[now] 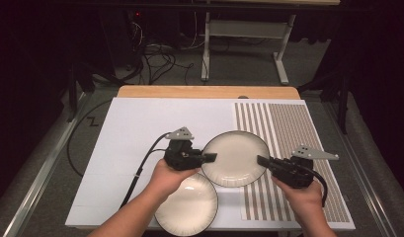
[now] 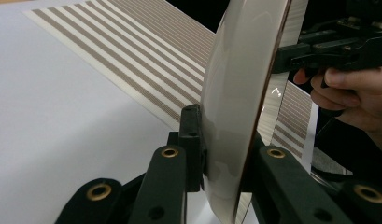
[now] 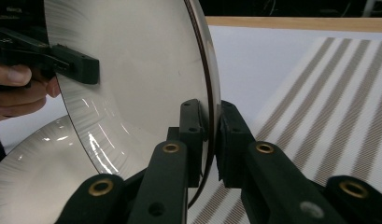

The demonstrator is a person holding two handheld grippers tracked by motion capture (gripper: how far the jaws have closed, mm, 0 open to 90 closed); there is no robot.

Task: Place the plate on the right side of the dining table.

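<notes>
Midway, both grippers' fingers (image 3: 198, 133) clamp the cream, dark-rimmed ceramic plate (image 1: 235, 158), lifted above a second matching plate (image 1: 187, 203), not yet set down.

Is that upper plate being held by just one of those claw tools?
No, the left gripper and the right gripper clamp opposite rims of the upper plate.

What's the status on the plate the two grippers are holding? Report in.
Left gripper and right gripper both shut on opposite rims of the upper plate. Plate held over the striped mat. Second plate below, near the table's front edge.
</notes>
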